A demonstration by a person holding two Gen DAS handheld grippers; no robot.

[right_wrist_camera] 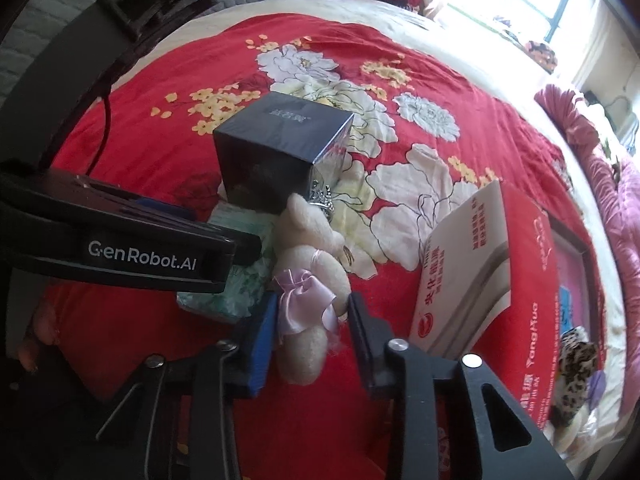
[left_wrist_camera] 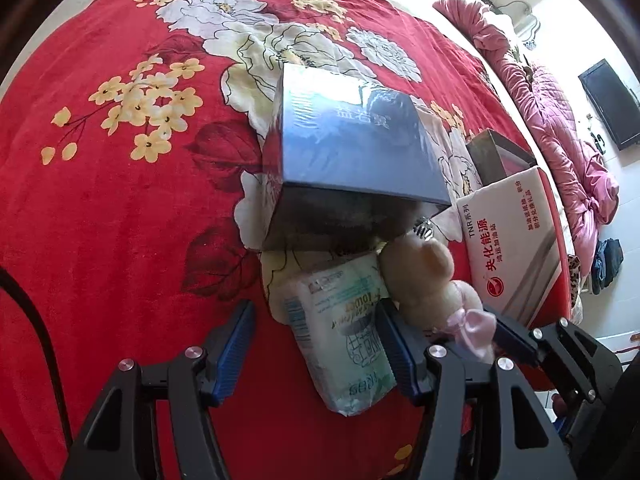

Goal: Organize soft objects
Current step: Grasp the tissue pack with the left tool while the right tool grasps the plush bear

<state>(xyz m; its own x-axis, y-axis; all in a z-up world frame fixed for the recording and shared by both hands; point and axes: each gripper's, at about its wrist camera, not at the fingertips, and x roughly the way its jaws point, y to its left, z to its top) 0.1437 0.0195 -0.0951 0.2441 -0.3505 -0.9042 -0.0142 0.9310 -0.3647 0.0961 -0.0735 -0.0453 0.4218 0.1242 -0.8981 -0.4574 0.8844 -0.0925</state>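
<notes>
Your left gripper [left_wrist_camera: 316, 348] stands wide open around the tissue pack [left_wrist_camera: 344, 332], its right pad touching the pack at 3 o'clock, while your right gripper [right_wrist_camera: 312, 340] is spread either side of the plush bear [right_wrist_camera: 312, 280] without a firm clamp that I can confirm. Both items lie on the red floral blanket [left_wrist_camera: 120, 200] just below the dark box [left_wrist_camera: 352, 148]. Only the right wrist view shows the window at 1 o'clock; there the left gripper's body hides most of the pack, and the white carton [right_wrist_camera: 468, 276] is cut off by the gripper frame.

on the bed [left_wrist_camera: 100, 220], tissue pack [left_wrist_camera: 344, 340] left of and touching teddy [right_wrist_camera: 312, 264], box [left_wrist_camera: 352, 152] behind both.
</notes>
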